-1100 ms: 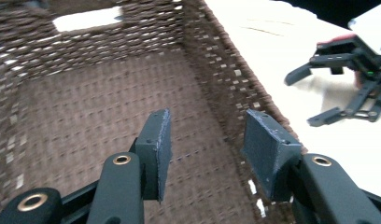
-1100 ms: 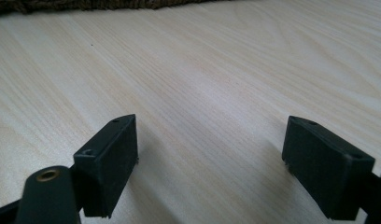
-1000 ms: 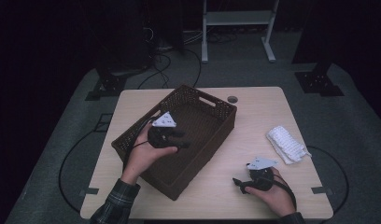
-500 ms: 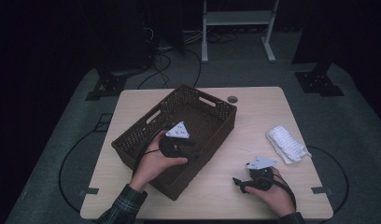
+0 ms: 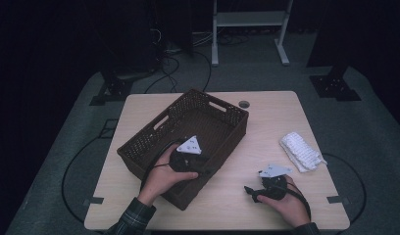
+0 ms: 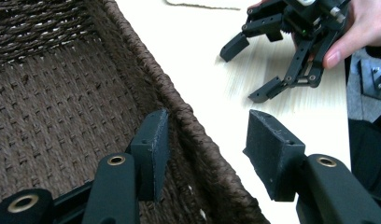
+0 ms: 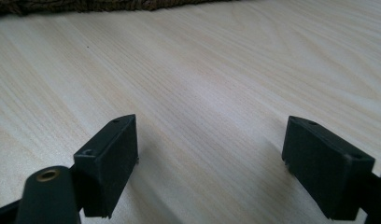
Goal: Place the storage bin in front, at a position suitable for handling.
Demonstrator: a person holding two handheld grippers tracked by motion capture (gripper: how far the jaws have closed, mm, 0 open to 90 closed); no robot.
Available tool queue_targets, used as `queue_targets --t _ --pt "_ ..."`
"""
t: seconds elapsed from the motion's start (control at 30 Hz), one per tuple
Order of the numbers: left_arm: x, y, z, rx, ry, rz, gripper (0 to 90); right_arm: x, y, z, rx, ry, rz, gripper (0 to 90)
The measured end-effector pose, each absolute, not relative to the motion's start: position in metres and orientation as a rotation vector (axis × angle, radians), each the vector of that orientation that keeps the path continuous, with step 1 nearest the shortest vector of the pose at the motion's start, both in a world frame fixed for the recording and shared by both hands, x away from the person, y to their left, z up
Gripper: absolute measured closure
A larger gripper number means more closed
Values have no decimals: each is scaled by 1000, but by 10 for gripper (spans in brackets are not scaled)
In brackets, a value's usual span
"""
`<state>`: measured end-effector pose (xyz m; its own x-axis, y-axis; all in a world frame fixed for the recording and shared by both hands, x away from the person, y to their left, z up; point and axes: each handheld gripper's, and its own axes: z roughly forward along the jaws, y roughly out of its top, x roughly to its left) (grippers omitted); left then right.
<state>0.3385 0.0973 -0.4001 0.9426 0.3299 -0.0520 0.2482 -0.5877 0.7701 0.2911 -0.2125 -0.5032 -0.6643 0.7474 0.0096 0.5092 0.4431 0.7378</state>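
Two sets of fingers are mine: my left fingers (image 6: 205, 154) straddle the near wall of the brown woven basket (image 6: 62, 93), one inside and one outside over the bench (image 6: 198, 60), half spread and just closing a little, not yet pressing the rim between them. My right fingers (image 7: 209, 163) stand wide and hold nothing, low over bare bench, with the basket well ahead of them.
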Motion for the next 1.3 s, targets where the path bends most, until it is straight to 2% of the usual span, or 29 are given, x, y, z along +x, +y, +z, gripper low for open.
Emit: queue_targets --t 0.13,0.33,0.57,0.87,1.13,1.3 --pt "338 99 -404 2243 436 126 502 291 -213 -503 1078 2382 1054 176" --pt "338 98 -407 2265 447 113 464 291 -212 -503 1079 2382 1054 176" --pt "334 100 -411 2296 393 107 538 291 -213 -503 1075 2382 1054 177" --pt "333 114 -411 2285 370 57 586 291 -213 -503 1073 2381 1055 177" --pt "332 125 -411 2284 359 49 600 291 -213 -503 1072 2381 1055 179" --pt "333 131 -411 2282 372 42 579 291 -213 -503 1071 2381 1055 182"
